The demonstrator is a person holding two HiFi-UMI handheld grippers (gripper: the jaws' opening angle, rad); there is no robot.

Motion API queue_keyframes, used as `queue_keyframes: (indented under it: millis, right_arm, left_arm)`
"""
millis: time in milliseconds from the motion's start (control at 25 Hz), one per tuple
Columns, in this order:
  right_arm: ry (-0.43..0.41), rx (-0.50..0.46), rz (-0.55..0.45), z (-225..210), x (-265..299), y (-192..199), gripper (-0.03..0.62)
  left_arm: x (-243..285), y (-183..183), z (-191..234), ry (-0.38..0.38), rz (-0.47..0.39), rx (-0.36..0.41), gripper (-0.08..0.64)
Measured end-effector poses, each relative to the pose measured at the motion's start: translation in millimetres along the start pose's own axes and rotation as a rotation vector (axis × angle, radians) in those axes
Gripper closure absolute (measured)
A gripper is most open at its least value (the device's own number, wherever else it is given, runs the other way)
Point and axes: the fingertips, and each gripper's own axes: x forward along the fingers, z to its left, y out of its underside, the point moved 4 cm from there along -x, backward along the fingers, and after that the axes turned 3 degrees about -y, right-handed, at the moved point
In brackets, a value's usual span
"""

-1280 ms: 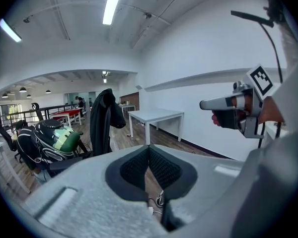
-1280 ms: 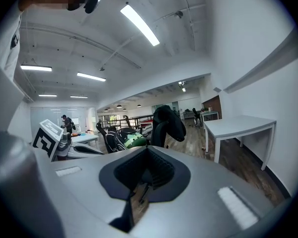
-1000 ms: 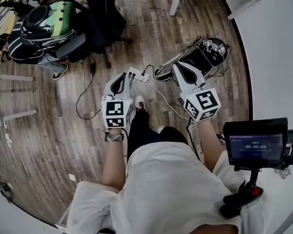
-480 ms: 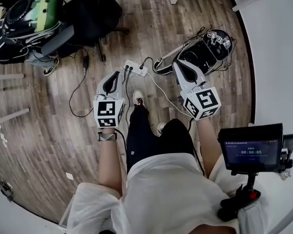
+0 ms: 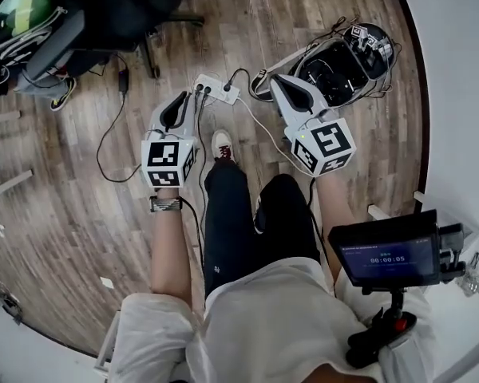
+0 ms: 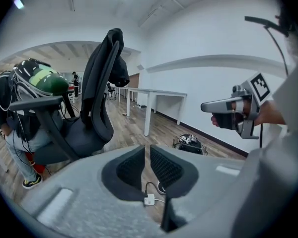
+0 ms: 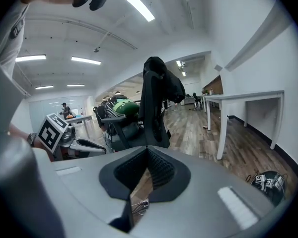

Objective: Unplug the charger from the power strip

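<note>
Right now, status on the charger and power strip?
Left gripper jaws just opening, empty; right gripper jaws together, empty. Power strip on floor ahead, untouched, plugs in. Loose cables around it.

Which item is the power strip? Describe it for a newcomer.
On the wood floor, look between the black office chair and the open black case. The power strip is the small white block there, the only thing with black plugs in it.

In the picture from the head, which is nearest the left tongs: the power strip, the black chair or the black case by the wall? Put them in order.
The left tongs have just been opening, nothing between them.
1. Power strip: just ahead, slightly right.
2. Black chair: farther, upper left.
3. Black case: farthest, right, by the wall.
</note>
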Motion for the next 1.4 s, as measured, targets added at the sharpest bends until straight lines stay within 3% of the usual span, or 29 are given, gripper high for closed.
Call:
queue_keyframes:
  millis: [680, 1000, 1400]
  right_arm:
    - [-0.007, 0.036, 0.062, -54, 71, 221, 0.589]
    - [-0.017, 0.006, 0.065, -68, 101, 312, 0.586]
    - [-0.030, -0.001, 0.056, -76, 127, 376, 0.581]
  left_arm:
    - [117, 190, 11, 0.004, 0.042, -0.027, 0.499]
    - [164, 276, 20, 0.000, 0.038, -0.024, 0.494]
    - [204, 336, 15, -0.015, 0.022, -0.027, 0.485]
